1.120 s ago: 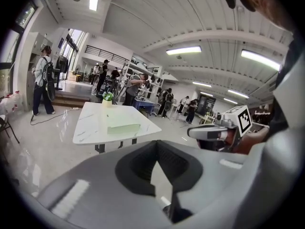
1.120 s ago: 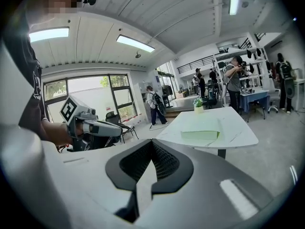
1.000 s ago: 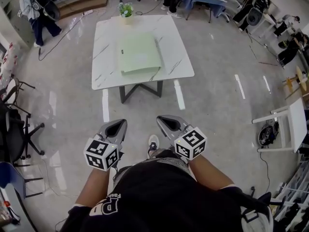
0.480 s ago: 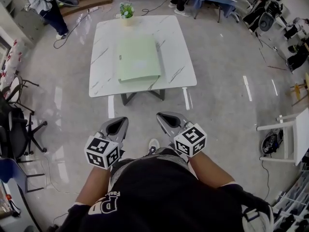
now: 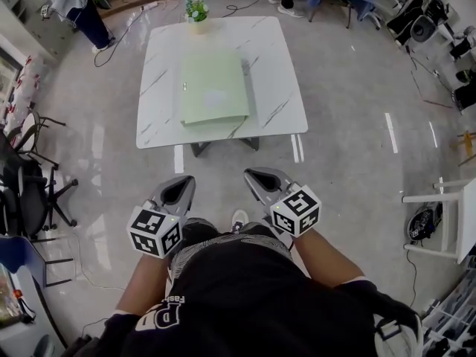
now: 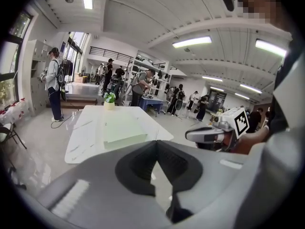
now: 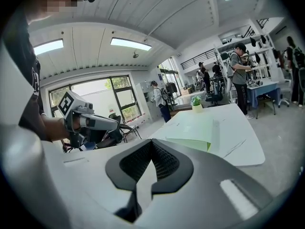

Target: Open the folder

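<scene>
Glossy grey flooring fills a busy workshop room, with a white marble-patterned table [image 5: 279, 58] standing ahead of the person and well apart from both grippers. On the middle of its top lies the pale green folder [image 5: 213, 88], closed and flat, its edges roughly square with the table's. Its long axis appears to run away from the person, one short edge facing them and the other pointing toward a small potted plant [image 5: 195, 12] at the table's far edge. The near edge shows some thickness, and a small mark sits close to its left long edge; which side carries the spine cannot be told. The left gripper [image 5: 184, 180] and the right gripper [image 5: 251, 174] are held side by side over the floor in front of the person's dark shirt, both aimed toward the table, each with its marker cube nearest the body. In the left gripper view its jaws meet at the tips with nothing between them, and the right gripper view shows the same: jaws closed together and empty. A light shoe [image 5: 238, 219] shows between the two grippers. Black office chairs [image 5: 30, 192] stand at the left, and a white side table [image 5: 446, 214] at the right.
</scene>
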Tool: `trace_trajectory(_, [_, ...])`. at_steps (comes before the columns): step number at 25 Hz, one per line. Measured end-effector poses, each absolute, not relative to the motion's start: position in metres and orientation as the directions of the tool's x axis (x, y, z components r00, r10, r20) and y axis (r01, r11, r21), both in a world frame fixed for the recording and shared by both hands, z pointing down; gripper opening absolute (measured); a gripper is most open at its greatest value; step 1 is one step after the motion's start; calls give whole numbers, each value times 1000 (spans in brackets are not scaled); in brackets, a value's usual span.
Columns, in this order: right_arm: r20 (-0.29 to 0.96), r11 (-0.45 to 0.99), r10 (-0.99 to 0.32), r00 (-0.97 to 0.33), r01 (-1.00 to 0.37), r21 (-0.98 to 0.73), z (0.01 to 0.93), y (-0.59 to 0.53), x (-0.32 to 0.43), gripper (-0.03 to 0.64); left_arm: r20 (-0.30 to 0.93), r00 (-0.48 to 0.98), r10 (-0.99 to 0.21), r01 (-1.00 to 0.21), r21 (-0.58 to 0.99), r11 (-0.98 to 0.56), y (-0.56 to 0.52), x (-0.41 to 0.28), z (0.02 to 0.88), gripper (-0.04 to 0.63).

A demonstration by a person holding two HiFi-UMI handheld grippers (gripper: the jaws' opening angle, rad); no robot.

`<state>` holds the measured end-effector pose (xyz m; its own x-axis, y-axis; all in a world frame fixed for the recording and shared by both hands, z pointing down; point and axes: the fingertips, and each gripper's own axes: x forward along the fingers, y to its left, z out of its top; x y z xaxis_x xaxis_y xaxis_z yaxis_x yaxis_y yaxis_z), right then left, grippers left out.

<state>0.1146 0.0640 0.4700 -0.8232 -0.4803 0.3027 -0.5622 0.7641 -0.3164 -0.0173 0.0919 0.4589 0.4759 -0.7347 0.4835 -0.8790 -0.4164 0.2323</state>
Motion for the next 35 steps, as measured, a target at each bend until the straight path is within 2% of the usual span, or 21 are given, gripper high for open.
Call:
trace_trajectory(11, [307, 769, -465, -831, -551, -326, 479, 42, 97, -2, 484, 469, -739, -883, 231, -409, 70, -30, 464, 55])
trace_trajectory(35, [377, 754, -517, -769, -617, -225, 464, -89, 8, -2, 430, 558, -710, -828, 238, -507, -90, -113, 460, 55])
